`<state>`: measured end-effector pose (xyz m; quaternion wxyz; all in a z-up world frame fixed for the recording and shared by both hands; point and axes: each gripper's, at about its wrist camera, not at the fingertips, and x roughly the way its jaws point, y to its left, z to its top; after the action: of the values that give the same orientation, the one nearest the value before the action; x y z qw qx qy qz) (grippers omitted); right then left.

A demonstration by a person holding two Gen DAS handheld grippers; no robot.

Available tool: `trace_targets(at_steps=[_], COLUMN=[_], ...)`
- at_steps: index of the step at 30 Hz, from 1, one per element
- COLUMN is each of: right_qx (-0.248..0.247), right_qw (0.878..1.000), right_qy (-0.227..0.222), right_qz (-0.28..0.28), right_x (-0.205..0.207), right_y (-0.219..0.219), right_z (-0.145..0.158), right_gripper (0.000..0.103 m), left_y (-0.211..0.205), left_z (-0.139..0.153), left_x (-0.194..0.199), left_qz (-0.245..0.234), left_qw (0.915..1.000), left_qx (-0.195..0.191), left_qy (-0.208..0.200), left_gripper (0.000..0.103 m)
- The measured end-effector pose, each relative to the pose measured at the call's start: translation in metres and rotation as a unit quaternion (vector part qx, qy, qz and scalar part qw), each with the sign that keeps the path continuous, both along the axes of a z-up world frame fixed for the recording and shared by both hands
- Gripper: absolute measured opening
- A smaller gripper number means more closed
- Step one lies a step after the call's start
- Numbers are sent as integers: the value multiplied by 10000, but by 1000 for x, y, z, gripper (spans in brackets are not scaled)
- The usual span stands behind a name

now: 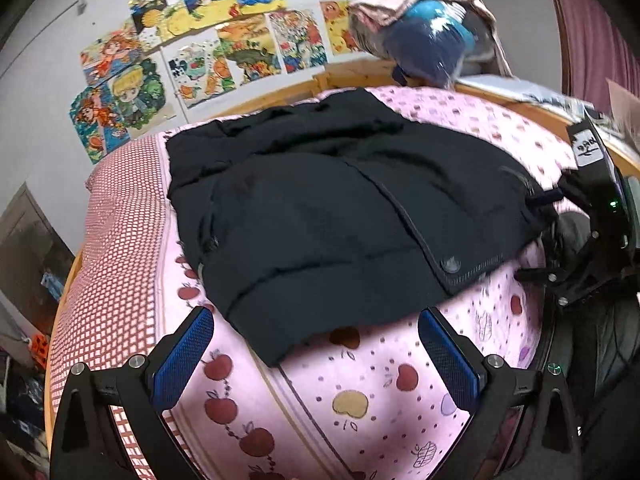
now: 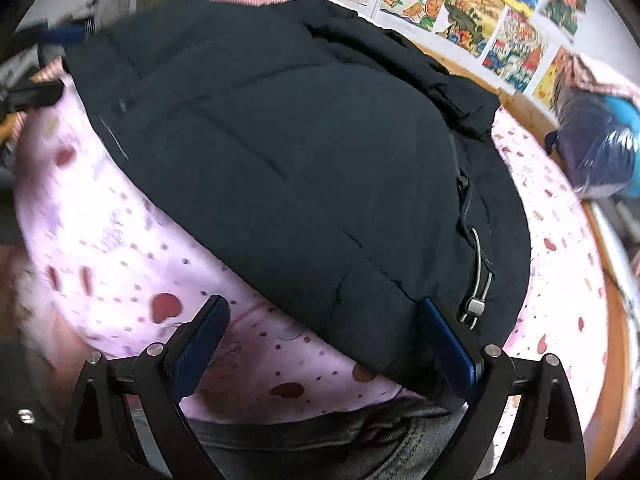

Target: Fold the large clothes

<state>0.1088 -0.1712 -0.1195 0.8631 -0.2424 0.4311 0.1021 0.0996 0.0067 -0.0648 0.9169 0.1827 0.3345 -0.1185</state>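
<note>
We held both the left tool [image 1: 316, 354] and right tool [image 2: 322, 346] spread and empty over the black padded jacket [image 1: 320, 204] filling mid-frame on the bed [image 1: 360, 400], judging it bulky, soft and slippery, best pinched at its stitched hem.

– What do you have lying on the bed?
– Your black quilted padded jacket [image 1: 320, 200], spread flat across the middle, one sleeve folded over its front.
– And the hem?
– It reaches your near edge, snap button [image 1: 451, 266] and drawcord toggle [image 2: 474, 306] showing.
</note>
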Motion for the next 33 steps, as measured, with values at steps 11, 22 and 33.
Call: trace_targets(at_steps=[11, 22, 33], right_qx=[-164, 1292, 2477], right_qw=[9949, 9881, 9662], right_qy=[-668, -602, -177], right_qz=[-743, -586, -691], right_x=[18, 85, 145], right_y=[-2, -42, -60], right_z=[14, 97, 120], right_gripper=[93, 93, 94], left_y=[6, -1, -19], left_z=[-19, -2, 9], left_x=[7, 7, 21], left_qz=[151, 98, 323], left_qw=[9995, 9998, 9968], left_qx=[199, 185, 586], left_qy=[180, -71, -447], left_gripper=[103, 103, 103])
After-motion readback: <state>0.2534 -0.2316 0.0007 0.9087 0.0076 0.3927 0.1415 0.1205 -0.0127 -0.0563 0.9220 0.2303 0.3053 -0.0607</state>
